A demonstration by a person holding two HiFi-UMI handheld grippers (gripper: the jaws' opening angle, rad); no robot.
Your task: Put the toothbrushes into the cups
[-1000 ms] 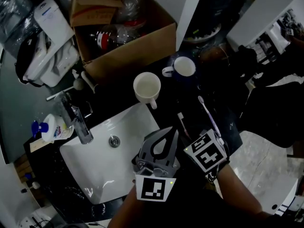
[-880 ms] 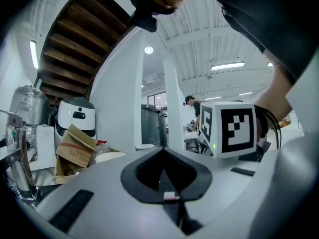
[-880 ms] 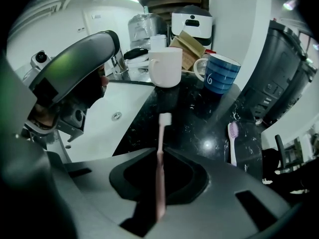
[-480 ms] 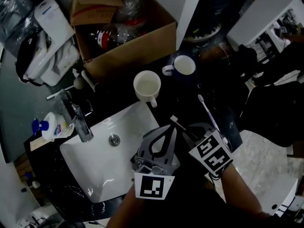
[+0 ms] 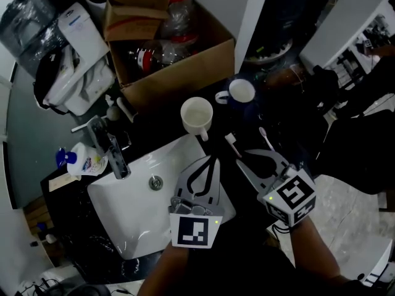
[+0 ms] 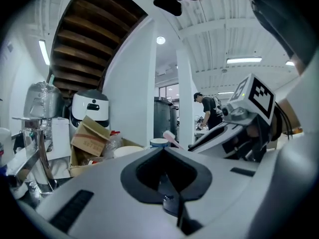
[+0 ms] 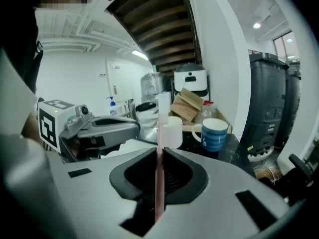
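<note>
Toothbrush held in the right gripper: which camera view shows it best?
Right gripper view: the toothbrush runs up the middle, clamped in the right gripper. The head view shows it small and dim; the left gripper view shows only its head.

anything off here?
Nothing spilled or broken. One toothbrush lies loose on the counter by the right gripper, which grips the other toothbrush. White cup and blue cup stand upright.

pink toothbrush (image 7: 158, 148) near white cup (image 5: 196, 113)
</note>
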